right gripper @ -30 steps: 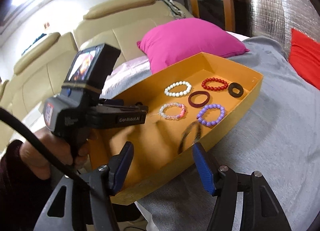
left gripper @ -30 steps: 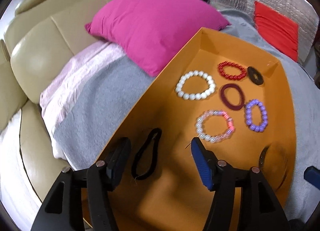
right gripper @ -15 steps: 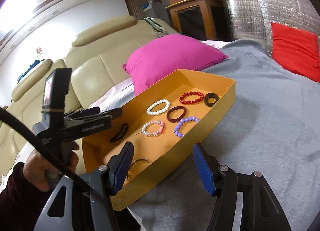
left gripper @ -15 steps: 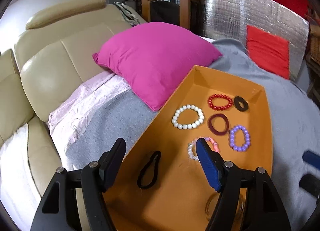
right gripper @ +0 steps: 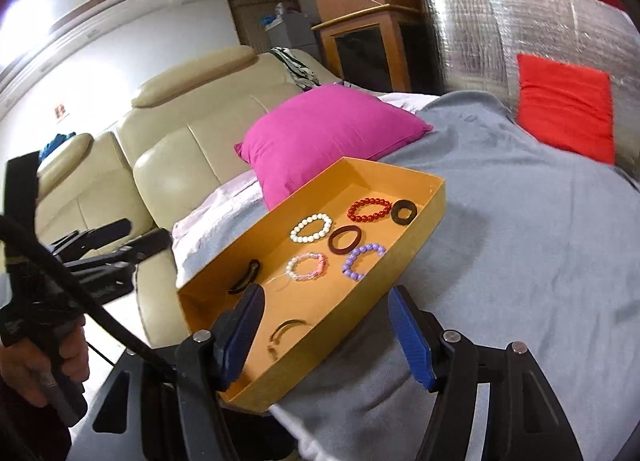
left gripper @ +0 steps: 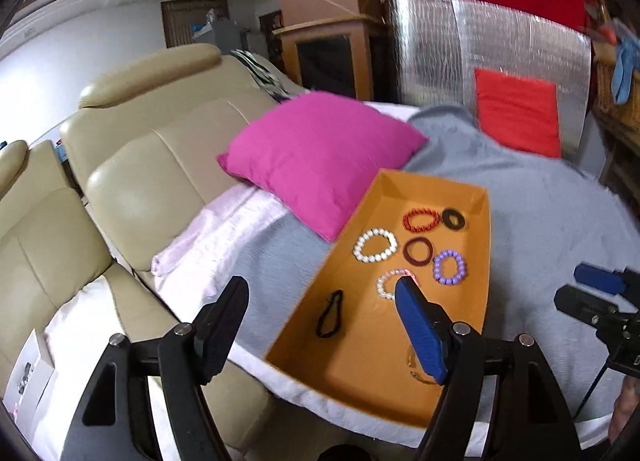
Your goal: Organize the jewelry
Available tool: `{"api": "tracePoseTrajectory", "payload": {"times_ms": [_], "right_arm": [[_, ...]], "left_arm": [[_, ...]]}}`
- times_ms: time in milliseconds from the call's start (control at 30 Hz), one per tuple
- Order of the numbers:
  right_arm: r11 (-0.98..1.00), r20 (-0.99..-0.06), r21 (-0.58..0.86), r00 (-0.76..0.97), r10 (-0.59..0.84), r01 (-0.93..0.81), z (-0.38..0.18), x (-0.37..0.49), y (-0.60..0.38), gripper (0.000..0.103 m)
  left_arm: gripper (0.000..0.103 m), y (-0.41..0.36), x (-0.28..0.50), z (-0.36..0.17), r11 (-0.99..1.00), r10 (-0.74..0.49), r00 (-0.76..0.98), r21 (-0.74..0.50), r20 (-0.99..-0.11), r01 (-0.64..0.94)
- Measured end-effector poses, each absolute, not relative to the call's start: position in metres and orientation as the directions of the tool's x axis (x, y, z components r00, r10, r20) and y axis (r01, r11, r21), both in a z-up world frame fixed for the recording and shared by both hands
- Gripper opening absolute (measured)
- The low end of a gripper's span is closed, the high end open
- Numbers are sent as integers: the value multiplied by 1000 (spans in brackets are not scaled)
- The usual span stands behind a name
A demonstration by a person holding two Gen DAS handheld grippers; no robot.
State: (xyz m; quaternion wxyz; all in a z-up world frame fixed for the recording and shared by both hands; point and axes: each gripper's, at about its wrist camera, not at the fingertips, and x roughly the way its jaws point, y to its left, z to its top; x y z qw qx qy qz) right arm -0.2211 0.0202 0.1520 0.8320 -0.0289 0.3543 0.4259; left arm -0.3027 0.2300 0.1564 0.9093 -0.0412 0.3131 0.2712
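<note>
- The grey blanket (left gripper: 540, 221) on the beige sofa (left gripper: 132, 165) carried the orange tray (left gripper: 486, 261).
- You pulled both grippers back; left gripper (left gripper: 320, 337) and right gripper (right gripper: 326, 335) gaped empty.
- Bracelets, pearl bracelet (left gripper: 375, 245) included, lay ahead, sorting seemingly done.

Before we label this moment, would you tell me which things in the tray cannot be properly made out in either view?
- Pink and clear bracelet: left wrist view, its near side is covered by the left gripper finger.
- Thin bangle at the tray's near end: right wrist view shows only a faint arc; in the left view a finger hides most of it.
- Black hair tie: right wrist view, its near end is covered by a finger of the right gripper.
</note>
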Motion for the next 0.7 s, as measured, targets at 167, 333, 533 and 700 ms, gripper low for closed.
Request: {"api": "tracePoseTrajectory", "payload": {"times_ms": [167, 333, 533, 700], "right_arm": [[654, -635, 256, 386, 669, -712, 167, -249, 25, 70], [689, -660, 268, 393, 641, -674, 175, -276, 33, 70], [739, -688, 182, 453, 567, -649, 187, -301, 42, 70], [766, -687, 150, 491, 536, -625, 200, -312, 42, 70]], "left_arm": [[80, 217, -330, 170, 852, 479, 641, 142, -600, -504], [80, 196, -356, 182, 859, 506, 665, 247, -550, -448], [80, 192, -379, 194, 879, 471, 691, 228, -548, -418], [80, 197, -381, 195, 856, 502, 658, 211, -561, -473]]}}
